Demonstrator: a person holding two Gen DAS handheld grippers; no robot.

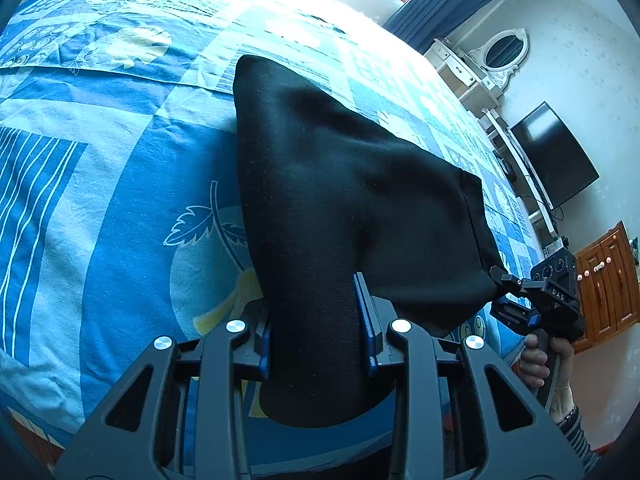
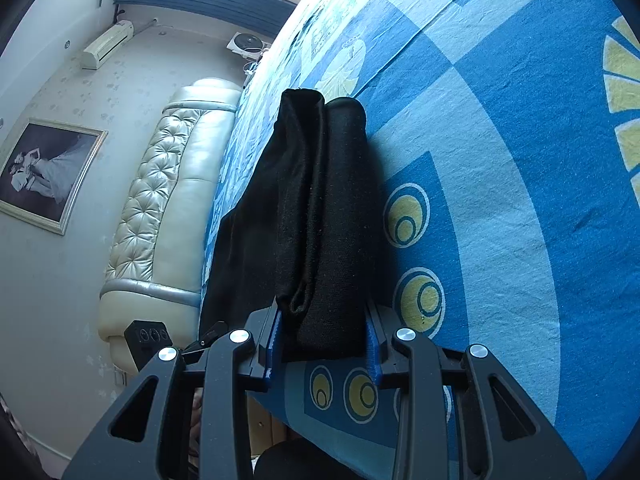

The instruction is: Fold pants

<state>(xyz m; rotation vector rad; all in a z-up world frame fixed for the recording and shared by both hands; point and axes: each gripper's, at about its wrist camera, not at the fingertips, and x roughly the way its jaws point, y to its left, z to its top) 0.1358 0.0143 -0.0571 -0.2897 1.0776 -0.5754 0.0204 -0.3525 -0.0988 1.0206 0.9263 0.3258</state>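
Softly bunched black knit pants fill both hand-held grippers' jaws.

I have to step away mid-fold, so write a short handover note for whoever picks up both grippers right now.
Left gripper: shut on the black pants, cloth bunched between its fingers.
Right gripper: shut on the pants' doubled-over end.
Pants hang stretched between the two grippers above the blue patterned bedspread, far part draped on it.
Done: pants already doubled lengthwise, both ends gripped.
Left: lay them down folded, smooth, release. Keep both grips closed until the cloth rests on the bed.
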